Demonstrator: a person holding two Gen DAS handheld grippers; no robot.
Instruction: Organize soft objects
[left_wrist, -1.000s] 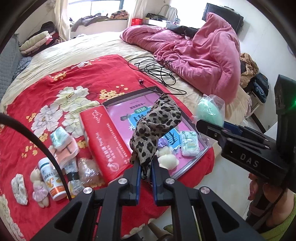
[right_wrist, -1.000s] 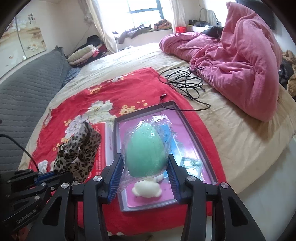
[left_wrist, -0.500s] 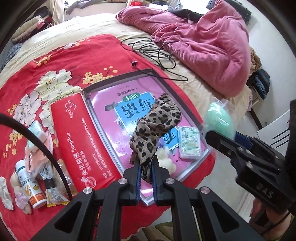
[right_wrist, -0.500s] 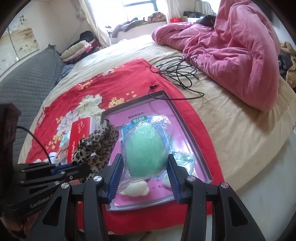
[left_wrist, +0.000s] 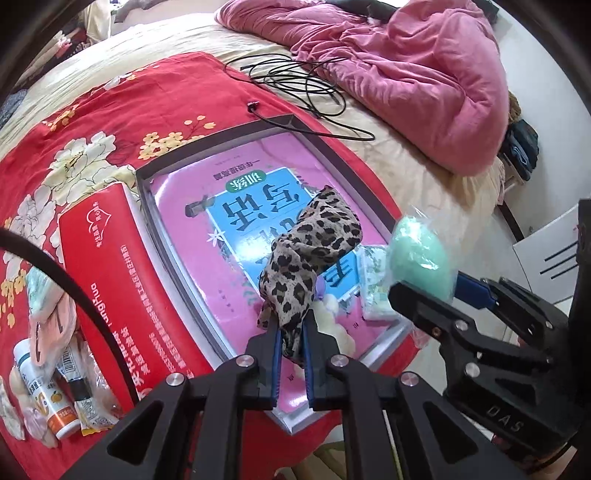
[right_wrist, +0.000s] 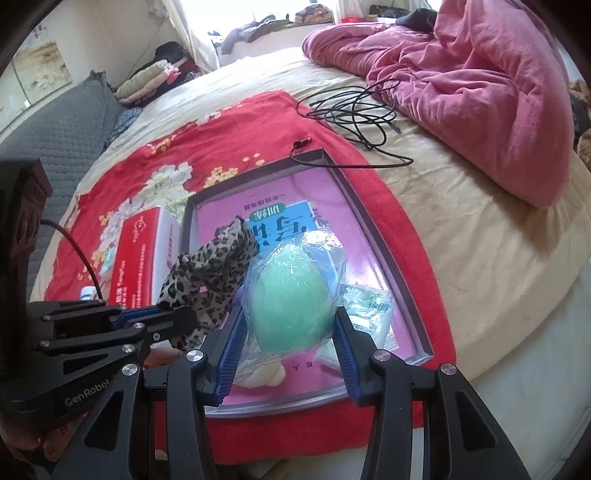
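Over the shallow grey-rimmed tray (left_wrist: 325, 147) on the bed, both grippers hung loaded. The left gripper (left_wrist: 291, 334) had its fingers clenched on a leopard-print fabric piece (left_wrist: 314, 251), which stood bunched above the tray's pink printed floor. Just beside it, the right gripper (right_wrist: 286, 325) had its fingers closed on a green egg-shaped sponge (right_wrist: 291, 299) in a clear plastic wrap, held above the tray's near end. A pale plush piece (left_wrist: 332, 325) and a small wrapped packet (right_wrist: 369, 306) already lay in that near end, while a red box (left_wrist: 107, 280) and several small bottles and sachets sat outside on the red floral cloth (left_wrist: 147, 96).

The step in hand looked like delivery of both soft things into the tray. Each load would probably need lowering to a bare patch of the tray floor, clear of the plush piece and packet, before its fingers let go. The fabric might cling to the pads, and the egg shape could roll once freed.
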